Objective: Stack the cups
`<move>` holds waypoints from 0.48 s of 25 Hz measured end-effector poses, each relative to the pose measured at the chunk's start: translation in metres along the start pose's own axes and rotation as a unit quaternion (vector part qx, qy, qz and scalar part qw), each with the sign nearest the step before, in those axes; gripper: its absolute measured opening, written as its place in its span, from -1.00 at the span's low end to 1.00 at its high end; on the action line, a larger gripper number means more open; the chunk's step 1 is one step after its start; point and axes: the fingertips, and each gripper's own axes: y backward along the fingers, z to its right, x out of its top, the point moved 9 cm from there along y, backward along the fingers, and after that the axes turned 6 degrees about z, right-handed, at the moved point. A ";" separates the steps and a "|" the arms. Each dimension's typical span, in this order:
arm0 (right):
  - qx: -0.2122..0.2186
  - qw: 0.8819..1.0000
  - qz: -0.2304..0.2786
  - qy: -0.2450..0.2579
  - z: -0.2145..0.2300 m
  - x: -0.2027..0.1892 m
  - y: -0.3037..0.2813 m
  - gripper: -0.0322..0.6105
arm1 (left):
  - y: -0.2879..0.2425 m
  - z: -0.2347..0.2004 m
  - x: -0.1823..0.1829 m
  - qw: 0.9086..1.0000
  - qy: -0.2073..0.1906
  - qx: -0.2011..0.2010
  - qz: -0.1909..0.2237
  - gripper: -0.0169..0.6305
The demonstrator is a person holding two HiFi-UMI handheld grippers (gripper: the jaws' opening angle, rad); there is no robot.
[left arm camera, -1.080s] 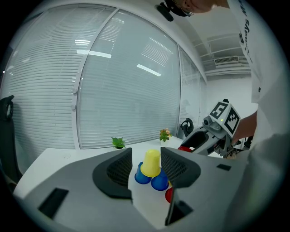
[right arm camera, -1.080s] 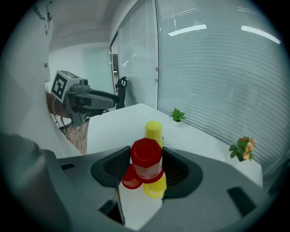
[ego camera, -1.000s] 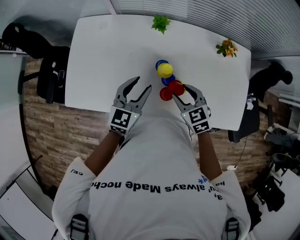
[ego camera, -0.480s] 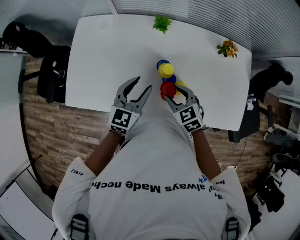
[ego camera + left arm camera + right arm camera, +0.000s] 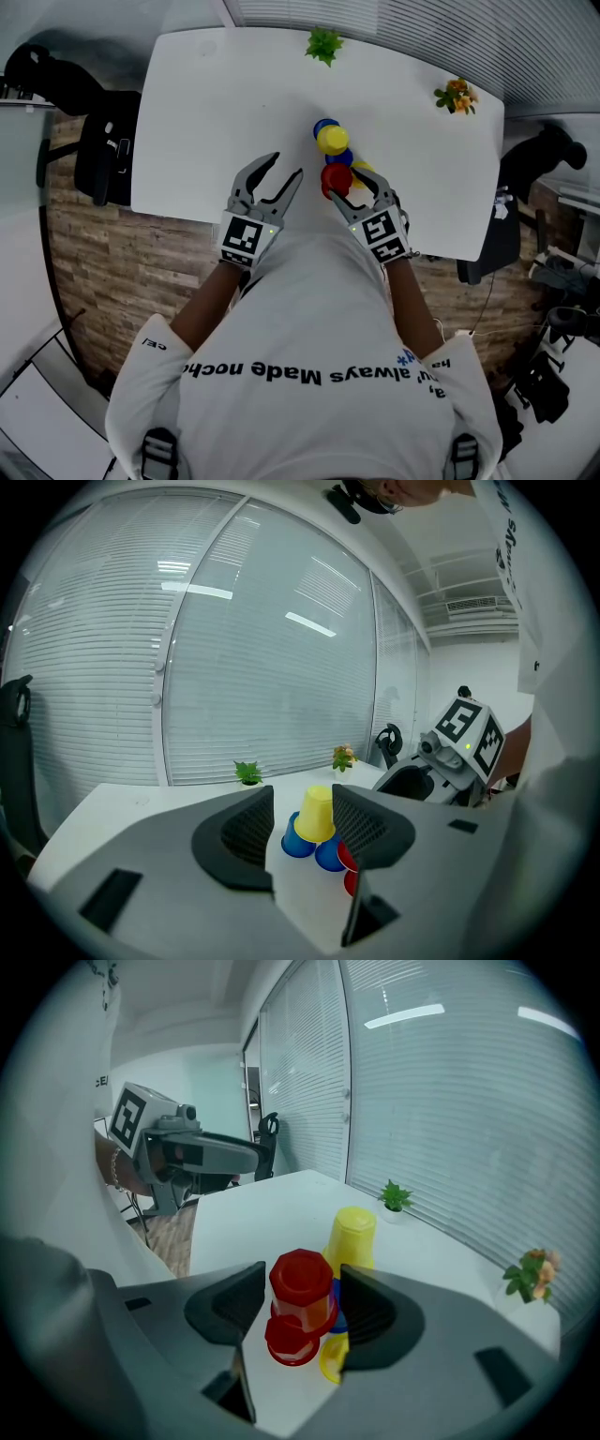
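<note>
Upside-down plastic cups cluster on the white table (image 5: 206, 112). A yellow cup (image 5: 331, 140) sits on top of blue cups (image 5: 338, 157). A red cup (image 5: 302, 1288) stands raised over a lower red cup (image 5: 291, 1340), with another yellow cup (image 5: 333, 1358) beside them. My right gripper (image 5: 298, 1302) straddles the upper red cup; its jaws are opening and the pads stand just off it. My left gripper (image 5: 284, 167) hovers open and empty left of the cluster, and the yellow cup (image 5: 315, 815) shows beyond its jaws.
A small green plant (image 5: 322, 44) stands at the table's far edge and a flower pot (image 5: 454, 96) at the far right corner. Black office chairs (image 5: 103, 150) flank the table. Window blinds run behind it.
My right gripper carried the red cup left, over the other red cup, and held there. The left gripper has stayed in place.
</note>
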 end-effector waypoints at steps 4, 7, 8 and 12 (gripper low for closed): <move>-0.001 1.000 0.011 -0.012 0.004 0.000 0.015 -0.08 | -0.001 0.000 -0.001 1.000 0.000 -0.001 -0.001 -0.27; -0.011 1.000 0.011 -0.022 0.010 -0.008 0.029 -0.09 | -0.002 -0.001 -0.002 1.000 0.001 -0.002 -0.003 -0.27; -0.017 0.999 0.010 -0.027 0.013 -0.012 0.034 -0.09 | -0.002 -0.001 -0.002 1.000 0.001 -0.002 -0.003 -0.27; -0.043 0.998 0.002 -0.046 0.025 -0.034 0.049 -0.09 | -0.003 0.000 -0.003 1.000 0.001 -0.005 -0.007 -0.27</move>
